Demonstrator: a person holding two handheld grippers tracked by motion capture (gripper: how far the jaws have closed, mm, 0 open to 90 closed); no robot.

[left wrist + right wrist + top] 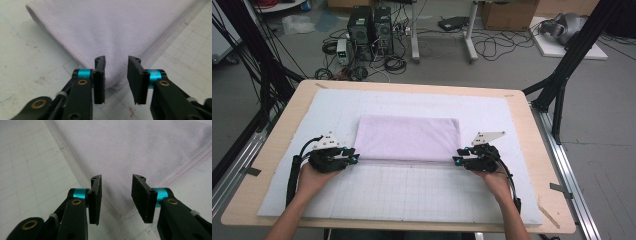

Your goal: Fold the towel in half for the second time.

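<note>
Nearest the person, both forearms come in over the front edge of the table, each hand carrying a gripper. The left gripper sits at the near left corner of a folded lilac towel, its jaws standing apart with that corner lying between them in the left gripper view; nothing is clamped. The right gripper sits at the near right corner of the same towel, jaws likewise apart and astride the corner, the cloth not pinched. The towel lies flat, folded into a wide rectangle, about mid-table on a white gridded mat that covers most of the wooden top; its stitched hem is plain along the side edges in both gripper views. Beyond the table, on the grey floor, stand two black computer towers amid loose cables, with white desk legs and a cardboard box farther back.
</note>
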